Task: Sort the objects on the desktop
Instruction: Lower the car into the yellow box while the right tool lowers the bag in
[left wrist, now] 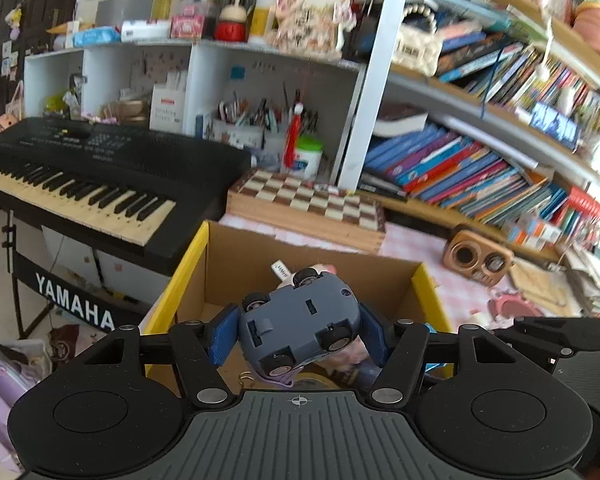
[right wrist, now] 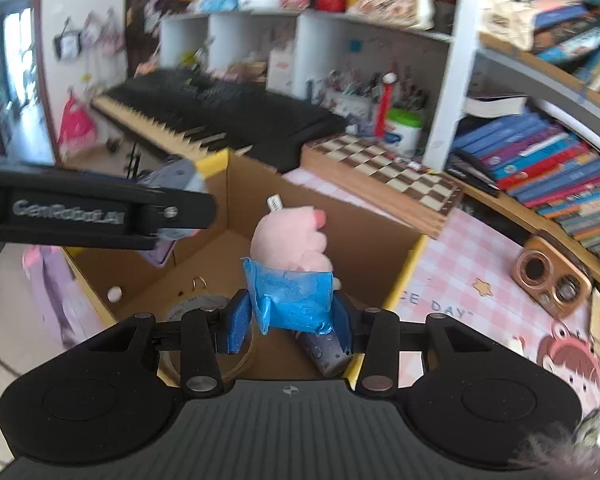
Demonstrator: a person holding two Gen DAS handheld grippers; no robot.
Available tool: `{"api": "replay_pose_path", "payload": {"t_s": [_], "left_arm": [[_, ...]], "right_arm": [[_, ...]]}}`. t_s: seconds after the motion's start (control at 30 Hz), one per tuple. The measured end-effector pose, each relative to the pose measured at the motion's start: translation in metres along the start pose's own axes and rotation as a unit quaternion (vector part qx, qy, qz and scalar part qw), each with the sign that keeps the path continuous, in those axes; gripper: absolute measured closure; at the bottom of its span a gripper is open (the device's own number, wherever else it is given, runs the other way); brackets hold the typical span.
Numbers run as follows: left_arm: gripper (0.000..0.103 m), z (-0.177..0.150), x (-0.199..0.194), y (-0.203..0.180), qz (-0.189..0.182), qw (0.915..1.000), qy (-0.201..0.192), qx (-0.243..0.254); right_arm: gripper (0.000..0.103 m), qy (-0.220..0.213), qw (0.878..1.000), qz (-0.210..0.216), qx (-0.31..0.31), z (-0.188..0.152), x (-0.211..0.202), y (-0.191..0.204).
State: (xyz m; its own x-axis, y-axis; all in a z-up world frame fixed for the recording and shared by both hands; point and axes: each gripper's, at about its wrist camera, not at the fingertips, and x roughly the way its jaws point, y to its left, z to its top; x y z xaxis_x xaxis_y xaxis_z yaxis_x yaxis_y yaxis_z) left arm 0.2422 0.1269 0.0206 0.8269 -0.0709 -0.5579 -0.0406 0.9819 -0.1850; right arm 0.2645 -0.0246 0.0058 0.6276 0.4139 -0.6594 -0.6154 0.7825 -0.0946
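Observation:
My left gripper (left wrist: 298,330) is shut on a grey-blue toy car (left wrist: 300,316), held belly-up with its wheels showing, above the open cardboard box (left wrist: 236,264) with yellow flap edges. In the right wrist view my right gripper (right wrist: 290,320) is shut on a pink plush toy in blue clothing (right wrist: 290,264), also over the cardboard box (right wrist: 384,240). The left gripper's black arm (right wrist: 100,212) reaches in from the left with the car (right wrist: 176,176) partly hidden behind it. On the box floor lie a tape roll (right wrist: 204,308), a small ring and a grey tube (right wrist: 324,352).
A black keyboard (left wrist: 84,176) stands left of the box. Behind it lies a wooden chessboard (left wrist: 308,204) on the pink checked tablecloth (right wrist: 468,264). A small wooden radio (left wrist: 478,258) sits to the right below shelves of books (left wrist: 480,172). Pen cups (left wrist: 256,128) stand in the white shelf.

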Motion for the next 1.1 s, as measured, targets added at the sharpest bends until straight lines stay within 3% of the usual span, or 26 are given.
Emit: {"api": "replay_pose_path", "payload": {"t_s": [0.4,1.1], "left_arm": [[0.040,0.008,0.059,0.001,0.014,0.9979,0.060,0.022],[0.039,0.004,0.090,-0.007,0.022,0.9887,0.128,0.075]], "right_arm": [[0.063,0.088,0.992,0.050,-0.079,0.018,0.058,-0.004],[0.063,0.145,0.981,0.097,-0.085,0.017,0.094,-0.009]]}}
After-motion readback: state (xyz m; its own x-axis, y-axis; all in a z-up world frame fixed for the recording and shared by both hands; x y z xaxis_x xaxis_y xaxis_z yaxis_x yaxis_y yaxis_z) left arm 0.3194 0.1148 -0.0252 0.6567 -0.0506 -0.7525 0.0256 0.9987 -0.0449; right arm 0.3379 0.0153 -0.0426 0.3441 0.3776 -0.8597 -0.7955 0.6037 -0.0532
